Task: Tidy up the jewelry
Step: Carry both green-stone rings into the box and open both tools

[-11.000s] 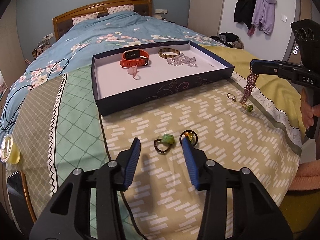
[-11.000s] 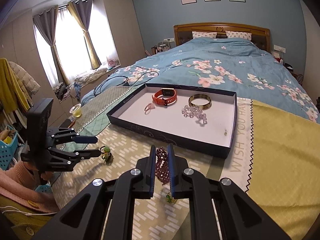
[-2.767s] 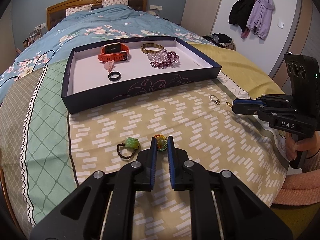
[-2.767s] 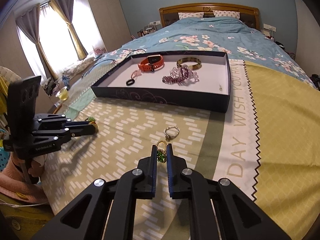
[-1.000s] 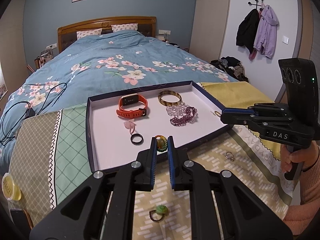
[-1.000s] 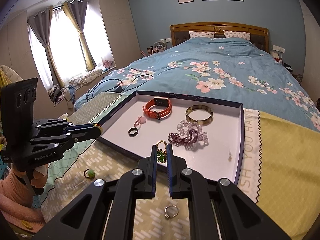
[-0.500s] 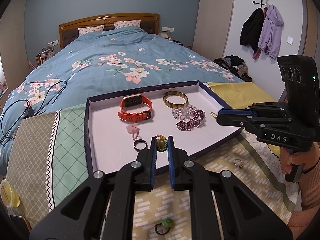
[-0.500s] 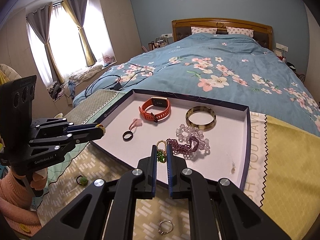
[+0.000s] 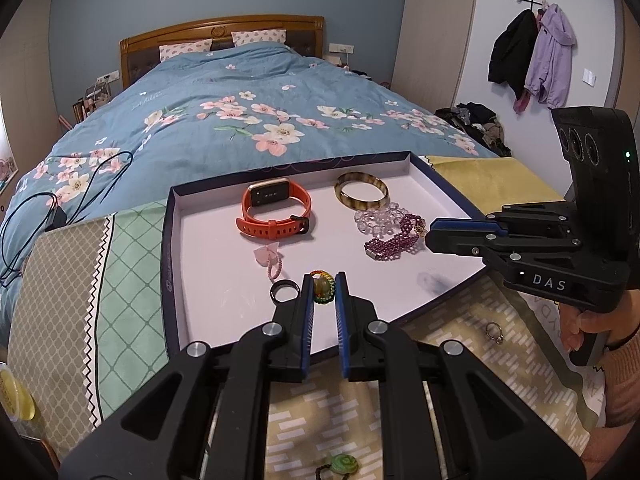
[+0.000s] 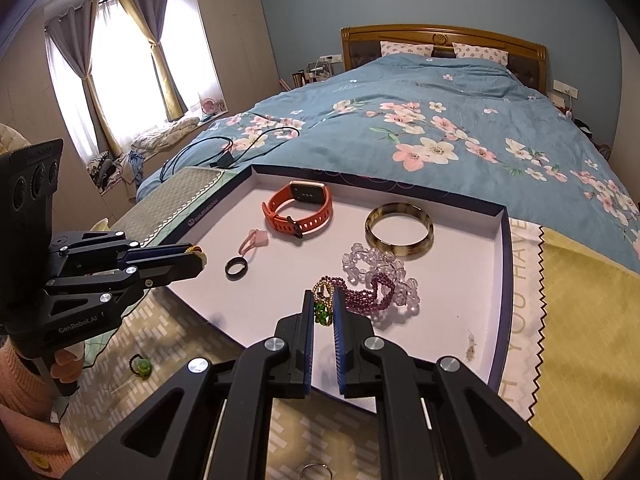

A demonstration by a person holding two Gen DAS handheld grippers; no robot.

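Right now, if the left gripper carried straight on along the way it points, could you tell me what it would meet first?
Most likely the bare white floor of the tray, with the black ring just left of that line. The left gripper is shut on a beaded ring, which would touch down first; depth is uncertain.

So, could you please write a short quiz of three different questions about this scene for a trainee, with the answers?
1. True or false: the orange watch lies inside the tray.
2. What does the right claw hold? A) a black ring B) a gold ring with a green stone C) a clear bead bracelet
3. Fill in: two jewelry pieces lie on the bedspread outside the tray, a silver ring and a ring with a ____ stone.

Key
1. True
2. B: the gold ring with a green stone sits between its closed fingers.
3. green
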